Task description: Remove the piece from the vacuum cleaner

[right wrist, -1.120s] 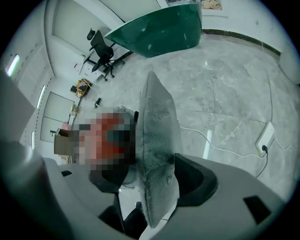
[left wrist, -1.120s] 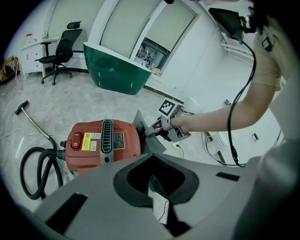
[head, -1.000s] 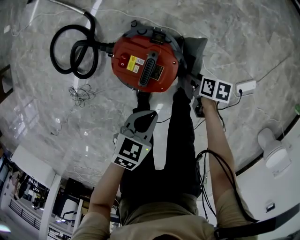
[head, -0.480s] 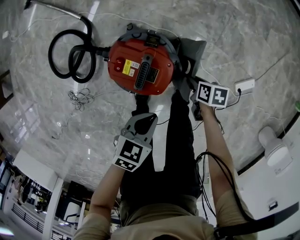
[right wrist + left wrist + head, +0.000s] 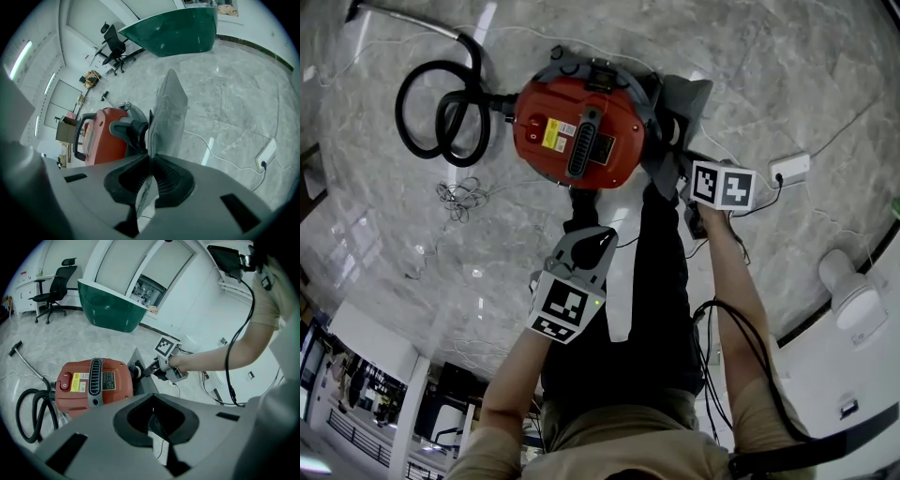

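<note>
A red vacuum cleaner (image 5: pixel 577 131) stands on the marble floor, its black hose (image 5: pixel 441 108) coiled to the left. A grey fabric bag (image 5: pixel 689 103) sticks out from its right side. My right gripper (image 5: pixel 680 173) is at that bag. In the right gripper view its jaws (image 5: pixel 150 157) are closing, and the grey bag (image 5: pixel 168 112) runs between the pads and is pinched there. My left gripper (image 5: pixel 592 236) hangs short of the vacuum above the person's legs. Its jaws (image 5: pixel 152 416) are shut on nothing, and the vacuum (image 5: pixel 93 380) lies ahead of them.
A white socket strip (image 5: pixel 792 171) with its cable lies on the floor to the right. A tangle of thin wire (image 5: pixel 459 192) sits left of the vacuum. The person's black trousers (image 5: pixel 661 281) stand between the grippers. A green counter (image 5: pixel 112 308) and an office chair (image 5: pixel 58 287) are farther off.
My right gripper has edged left, closer to the vacuum's side where the bag is. The left gripper has stayed where it was.
</note>
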The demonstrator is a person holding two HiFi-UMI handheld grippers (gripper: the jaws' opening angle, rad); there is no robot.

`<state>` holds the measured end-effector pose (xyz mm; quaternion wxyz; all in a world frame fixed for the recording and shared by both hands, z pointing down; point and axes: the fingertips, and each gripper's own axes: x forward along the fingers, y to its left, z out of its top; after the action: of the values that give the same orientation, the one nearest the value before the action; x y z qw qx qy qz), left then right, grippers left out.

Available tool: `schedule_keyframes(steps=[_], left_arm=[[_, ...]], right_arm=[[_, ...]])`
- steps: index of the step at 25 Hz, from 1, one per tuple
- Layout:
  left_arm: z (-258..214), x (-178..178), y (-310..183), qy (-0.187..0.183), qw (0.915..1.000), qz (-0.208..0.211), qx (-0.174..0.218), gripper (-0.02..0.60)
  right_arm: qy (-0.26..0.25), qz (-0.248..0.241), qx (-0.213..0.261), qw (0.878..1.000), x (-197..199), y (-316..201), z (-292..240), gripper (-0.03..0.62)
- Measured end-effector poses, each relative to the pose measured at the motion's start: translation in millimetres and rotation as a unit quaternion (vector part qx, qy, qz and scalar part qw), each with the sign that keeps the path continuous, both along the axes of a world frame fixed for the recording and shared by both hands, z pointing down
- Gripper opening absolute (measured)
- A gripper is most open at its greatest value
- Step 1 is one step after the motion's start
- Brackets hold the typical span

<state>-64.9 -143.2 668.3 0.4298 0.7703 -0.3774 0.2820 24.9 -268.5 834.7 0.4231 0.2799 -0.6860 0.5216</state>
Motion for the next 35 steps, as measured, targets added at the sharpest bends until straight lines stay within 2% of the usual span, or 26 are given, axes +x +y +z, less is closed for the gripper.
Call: schedule_keyframes(steps=[4,9,11,12,14,15,16,17,19,21,24,26,28,30,35], left_arm=[[1,-3,1,-0.004,1.0,0.001,-0.002,0.005],[2,-5,-4,-0.012,0.9998,0.017,0.006,0.005],[2,-6,-13,-0.015,0.9995,0.022,0.017,0.005],[1,-7,-17,-0.015,0.9994,0.022,0.023,0.005],[0,-9,-22,-0.017,0.9993,0.019,0.028,0.005],[0,-9,-23,-0.018,0.9993,0.018,0.027,0.005],[0,-8,-24,-0.017,0.9993,0.018,0.028,0.005],[0,-7,-24,-0.016,0.9993,0.019,0.029,0.005],[-1,-4,-24,-0.012,0.9992,0.021,0.03,0.005],[-1,-3,-21,-0.012,0.9993,0.025,0.026,0.005],[0,-2,-17,-0.013,0.9992,0.031,0.02,0.005],[0,-1,-17,-0.015,0.9991,0.034,0.021,0.005],[0,1,-20,-0.014,0.9989,0.038,0.024,0.005],[-1,3,-21,-0.012,0.9989,0.038,0.026,0.005],[3,4,-19,-0.011,0.9991,0.035,0.021,0.005]], right_arm=[[0.003,-0.009,0.005,1.0,1,1,0,0.032],[0.01,0.003,0.017,1.0,2,0,0,0.031],[-0.001,0.042,0.001,0.999,4,1,2,0.031],[-0.015,0.083,-0.02,0.996,6,2,2,0.028],[-0.055,0.172,-0.069,0.981,8,3,3,0.028],[-0.069,0.193,-0.083,0.975,8,3,3,0.029],[-0.071,0.188,-0.085,0.976,8,3,4,0.029],[-0.063,0.159,-0.075,0.982,8,3,4,0.028],[-0.033,0.07,-0.037,0.996,9,3,3,0.028],[-0.004,-0.004,0.005,1.0,9,3,1,0.028],[0.035,-0.094,0.085,0.991,10,7,1,0.028],[0.05,-0.129,0.132,0.982,10,10,3,0.028],[0.052,-0.115,0.144,0.982,14,10,6,0.026],[0.036,-0.077,0.135,0.987,17,10,8,0.026],[-0.005,0.007,0.083,0.997,18,9,8,0.025]])
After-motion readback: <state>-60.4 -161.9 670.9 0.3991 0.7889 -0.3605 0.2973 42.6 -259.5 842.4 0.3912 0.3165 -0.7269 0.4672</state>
